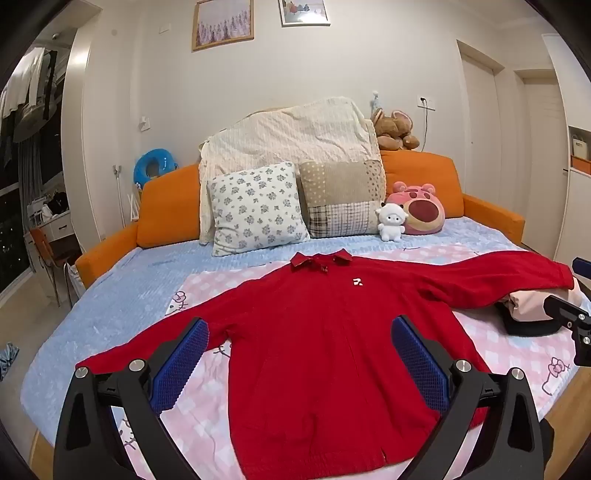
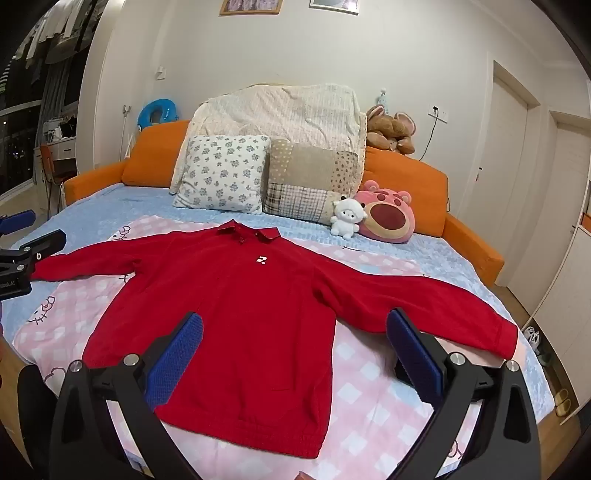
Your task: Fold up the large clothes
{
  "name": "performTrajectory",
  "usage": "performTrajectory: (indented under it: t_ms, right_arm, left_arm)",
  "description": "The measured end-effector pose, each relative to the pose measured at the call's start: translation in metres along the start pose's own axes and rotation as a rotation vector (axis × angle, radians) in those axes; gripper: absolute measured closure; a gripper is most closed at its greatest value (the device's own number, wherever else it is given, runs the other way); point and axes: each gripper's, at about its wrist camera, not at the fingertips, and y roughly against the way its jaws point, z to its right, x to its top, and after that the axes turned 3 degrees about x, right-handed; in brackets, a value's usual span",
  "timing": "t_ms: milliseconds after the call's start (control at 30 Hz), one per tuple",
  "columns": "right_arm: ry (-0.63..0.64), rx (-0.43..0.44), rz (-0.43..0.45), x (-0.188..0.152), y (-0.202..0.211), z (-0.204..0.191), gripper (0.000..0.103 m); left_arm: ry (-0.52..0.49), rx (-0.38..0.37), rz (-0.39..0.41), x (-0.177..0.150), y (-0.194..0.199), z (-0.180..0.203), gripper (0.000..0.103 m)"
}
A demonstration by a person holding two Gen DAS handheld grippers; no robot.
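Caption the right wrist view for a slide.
Open right tongs above a red top spread flat on the bed.

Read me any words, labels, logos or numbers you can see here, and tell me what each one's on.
"...boLAI", start cut off: on the left gripper, at the right wrist view's left edge.
White logo on the red sweater chest: a mark, not readable as letters.
Framed pictures on the wall: no legible text.
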Motion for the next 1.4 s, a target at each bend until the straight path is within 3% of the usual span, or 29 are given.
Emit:
performTrajectory:
  t_ms: [1400]
  right_arm:
    - [0.007, -0.007, -0.031, 0.004, -0.003, -0.009, 0.005]
  left_arm:
    - [-0.008, -0.006, 0.000, -0.003, -0.004, -0.002, 0.003]
